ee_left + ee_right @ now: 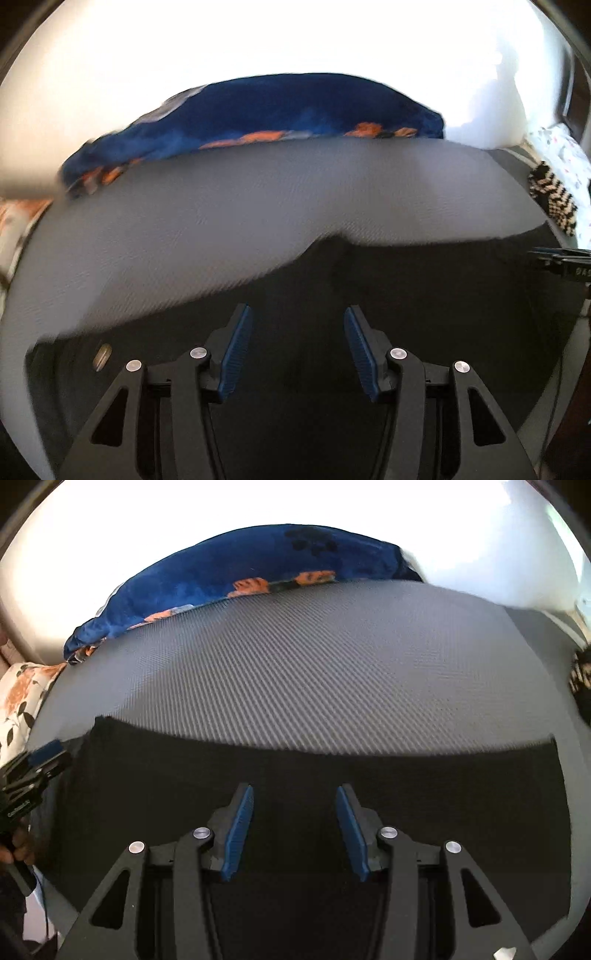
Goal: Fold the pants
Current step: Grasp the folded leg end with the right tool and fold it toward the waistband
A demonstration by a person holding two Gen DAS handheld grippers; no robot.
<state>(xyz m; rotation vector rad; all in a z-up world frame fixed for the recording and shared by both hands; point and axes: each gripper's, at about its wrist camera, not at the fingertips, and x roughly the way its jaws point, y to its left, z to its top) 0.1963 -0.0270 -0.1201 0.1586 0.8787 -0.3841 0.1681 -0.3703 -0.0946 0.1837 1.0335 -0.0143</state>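
Note:
Black pants (369, 295) lie spread on a grey ribbed bedcover (221, 221). In the left wrist view my left gripper (298, 325) hovers open and empty over the black cloth, near its far edge; a small metal button (102, 355) shows at the left. In the right wrist view the pants (295, 768) fill the lower half and my right gripper (294, 801) is open and empty above them. The left gripper (51, 755) shows at the pants' left corner in the right wrist view. The right gripper (561, 262) shows at the right edge of the left wrist view.
A dark blue blanket with orange flowers (277, 110) lies along the far side of the bed, also in the right wrist view (240, 572). A floral pillow (22, 694) is at the left. A black-and-white striped cloth (554, 199) and white patterned fabric (565, 155) lie at the right.

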